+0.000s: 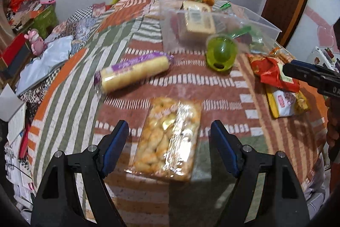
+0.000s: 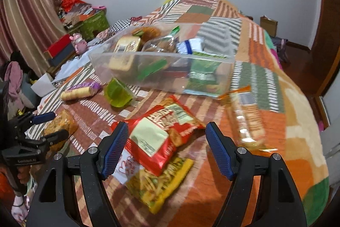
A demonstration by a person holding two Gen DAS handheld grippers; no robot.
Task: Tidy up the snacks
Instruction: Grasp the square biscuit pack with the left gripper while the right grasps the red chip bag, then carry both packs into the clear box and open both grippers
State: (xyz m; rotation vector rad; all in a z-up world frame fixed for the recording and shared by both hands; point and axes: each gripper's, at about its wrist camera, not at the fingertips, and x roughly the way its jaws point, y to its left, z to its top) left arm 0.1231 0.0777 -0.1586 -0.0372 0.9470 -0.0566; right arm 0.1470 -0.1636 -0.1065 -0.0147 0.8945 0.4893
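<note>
I see my left tool [image 1: 169, 139] open, its jaws either side of the clear pack of twisted snacks [image 1: 167, 137] on the bed [image 1: 63, 82]. My right tool [image 2: 166, 144] is open above the red packet [image 2: 157, 131], near the clear bin [image 2: 161, 69].

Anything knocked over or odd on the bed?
The green cup lies tipped on its side on the blanket beside the clear bin. No spill shows. The red snack bag sits askew on the yellow bag.
</note>
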